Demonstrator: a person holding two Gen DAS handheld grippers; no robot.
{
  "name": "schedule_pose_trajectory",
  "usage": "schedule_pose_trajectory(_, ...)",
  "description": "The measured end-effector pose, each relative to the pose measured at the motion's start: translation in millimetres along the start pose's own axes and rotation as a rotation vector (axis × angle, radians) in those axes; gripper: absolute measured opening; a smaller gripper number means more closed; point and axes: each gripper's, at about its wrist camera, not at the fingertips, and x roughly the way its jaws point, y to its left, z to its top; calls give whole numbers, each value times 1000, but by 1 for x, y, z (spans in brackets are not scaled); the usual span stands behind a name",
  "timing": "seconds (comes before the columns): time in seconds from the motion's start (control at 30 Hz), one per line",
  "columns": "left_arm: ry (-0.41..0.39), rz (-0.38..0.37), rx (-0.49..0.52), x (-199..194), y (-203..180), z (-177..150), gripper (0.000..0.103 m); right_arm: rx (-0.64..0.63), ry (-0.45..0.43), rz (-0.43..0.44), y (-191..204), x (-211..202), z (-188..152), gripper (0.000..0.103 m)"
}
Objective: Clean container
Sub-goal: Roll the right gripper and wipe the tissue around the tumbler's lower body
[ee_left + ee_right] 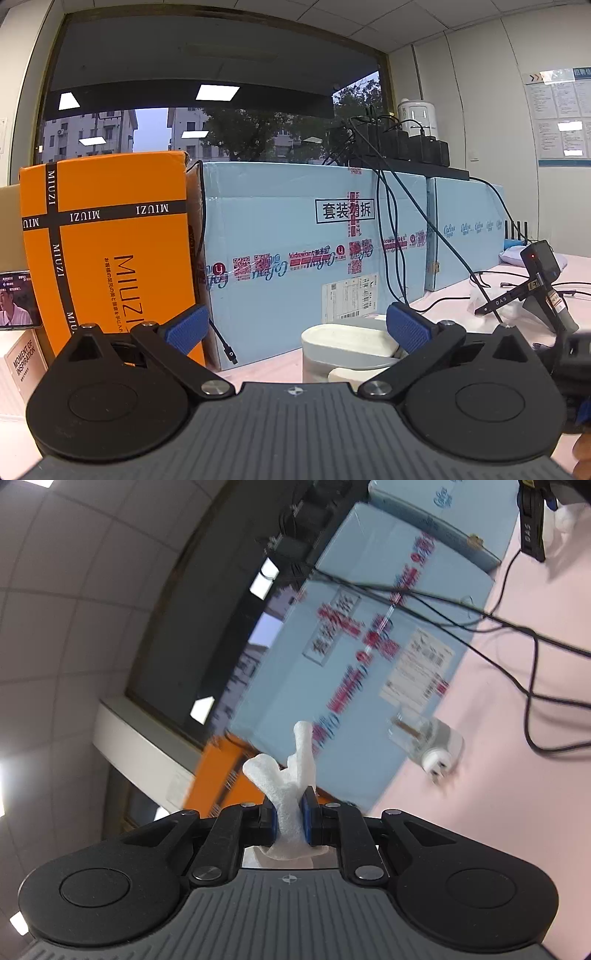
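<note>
A clear container (341, 350) with a pale grey-white lid stands on the pink table just ahead of my left gripper (297, 326), which is open and empty, its blue pads (186, 328) wide apart. The right blue pad sits at the container's right edge. In the right wrist view the container (428, 740) shows small, against the blue boxes. My right gripper (290, 818) is shut on a crumpled white tissue (291, 786), which sticks up past the fingertips. This view is tilted and blurred.
An orange MIUZI box (107, 251) and light blue cartons (295, 229) stand behind the container. Black cables (399, 221) hang from chargers on the cartons and trail over the pink table (517, 775). A phone (16, 299) and a white box (22, 362) sit at left.
</note>
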Motion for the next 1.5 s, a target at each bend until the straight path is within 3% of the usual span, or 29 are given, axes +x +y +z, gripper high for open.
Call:
schedule_pose_trajectory(0.23,0,1,-15,2,2,-1,103,-46,70,-81,-6,6,-20,12)
schedule_pose_trajectory(0.4,2,-4,-18,1,-1,-2,103,-98,113,-184,-8,11,-27,12)
schedule_pose_trajectory(0.5,4,-7,-21,1,-1,-2,103,-65,115,-173,-10,12,-23,12)
schedule_pose_trajectory(0.67,3,-10,-20,1,-1,-2,103,-24,-38,-41,7,3,3,12)
schedule_pose_trajectory(0.83,3,-11,-24,1,-1,-3,103,153,-155,1,2,3,16,12)
schedule_pose_trajectory(1.1,4,-15,-28,1,1,-2,103,236,-65,-66,-18,27,-5,12)
schedule_pose_trajectory(1.27,4,-14,-29,1,2,-2,103,163,-28,-110,-14,27,-18,12)
schedule_pose_trajectory(1.5,4,-16,-28,1,3,-2,103,38,29,-270,-15,29,-29,12)
